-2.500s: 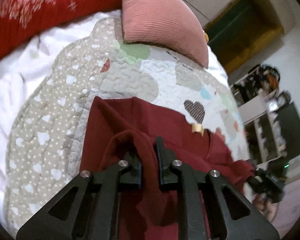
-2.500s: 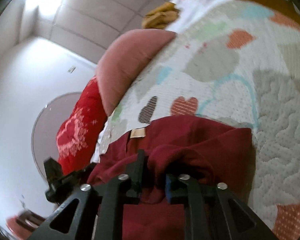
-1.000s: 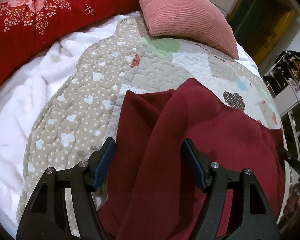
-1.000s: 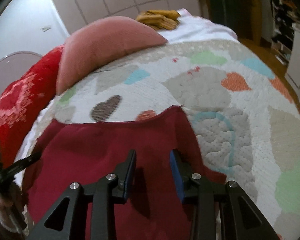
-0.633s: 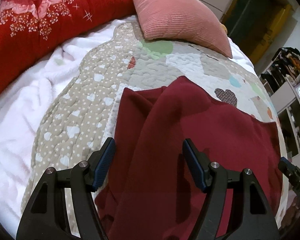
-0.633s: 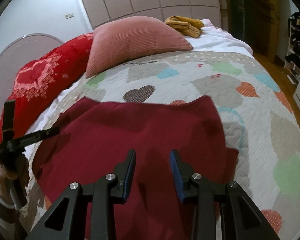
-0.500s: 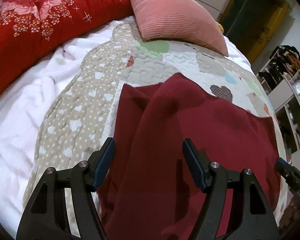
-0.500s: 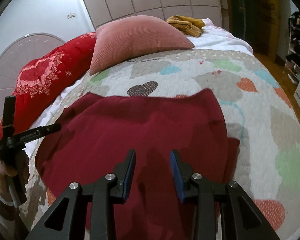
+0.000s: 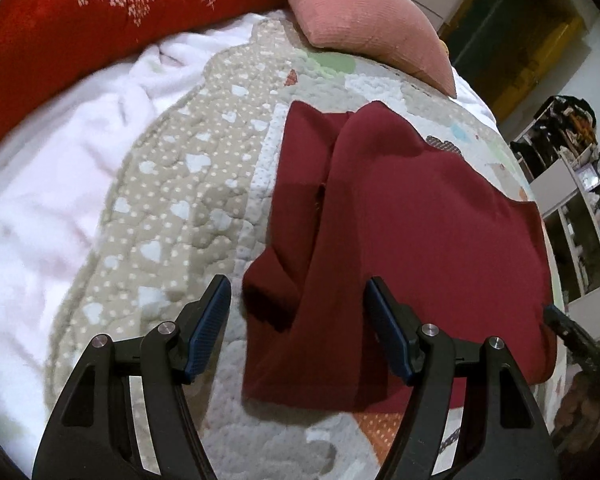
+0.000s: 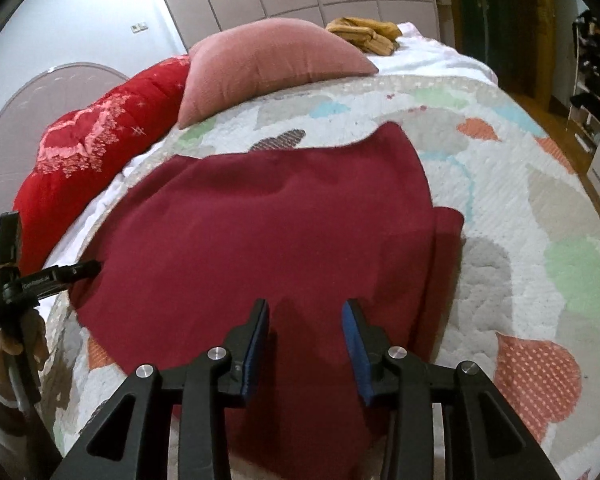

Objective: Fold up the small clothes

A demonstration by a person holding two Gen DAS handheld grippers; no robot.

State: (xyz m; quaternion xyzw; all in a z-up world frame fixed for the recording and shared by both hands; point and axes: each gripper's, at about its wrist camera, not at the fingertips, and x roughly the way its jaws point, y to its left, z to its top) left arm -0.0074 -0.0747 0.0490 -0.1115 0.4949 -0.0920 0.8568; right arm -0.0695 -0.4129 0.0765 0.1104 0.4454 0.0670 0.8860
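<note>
While the dark red folded garment [image 9: 412, 240] lies flat on the heart-patterned quilted bedspread [image 9: 172, 208], the left gripper [image 9: 298, 330] is held wide and empty above its near edge; the right gripper [image 10: 305, 338] is opening, nothing clasped.

A matt, smooth-knit dark red cloth garment [image 9: 412, 240] is seen beneath the matt black plastic left gripper [image 9: 298, 328], whose pads [image 9: 208, 322] are ribbed blue rubber and whose screws are bright metal. Under it, a stitched, puckered patchwork quilt [image 9: 180, 200] is spread; beyond, a ribbed pink corduroy cushion [image 9: 364, 20] and a fluffy white blanket [image 9: 40, 180] are shown
</note>
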